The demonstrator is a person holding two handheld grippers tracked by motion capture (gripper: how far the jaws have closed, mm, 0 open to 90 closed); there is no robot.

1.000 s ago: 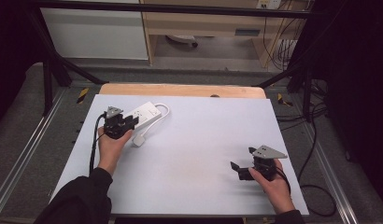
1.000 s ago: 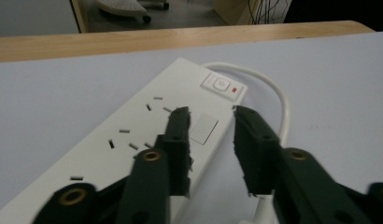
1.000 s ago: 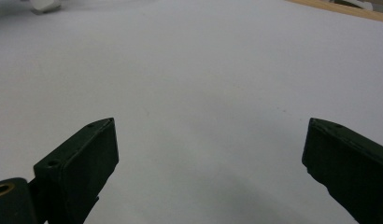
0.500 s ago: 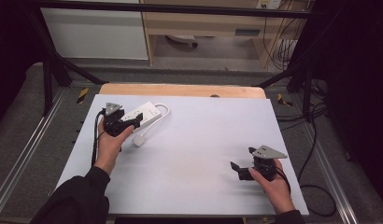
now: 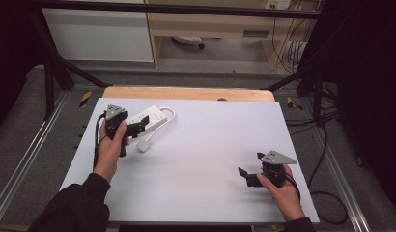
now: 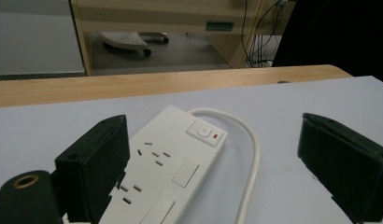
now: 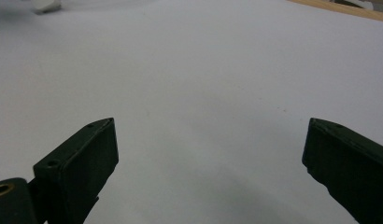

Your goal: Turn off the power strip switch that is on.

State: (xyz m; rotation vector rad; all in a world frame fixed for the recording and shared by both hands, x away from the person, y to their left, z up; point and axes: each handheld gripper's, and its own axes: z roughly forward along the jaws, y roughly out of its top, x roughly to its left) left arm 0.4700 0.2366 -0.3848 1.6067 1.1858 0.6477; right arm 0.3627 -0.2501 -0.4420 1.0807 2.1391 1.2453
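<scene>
Over the power strip [image 6: 168,163], left gripper [image 6: 213,158] hangs wide open; right gripper [image 5: 251,176], well apart, gapes empty. Closing off-centre could skid the strip.

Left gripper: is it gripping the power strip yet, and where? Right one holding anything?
Nothing is held. The left gripper is open, jaws astride the power strip without closing on it. The right gripper is open over the bare table.
</scene>
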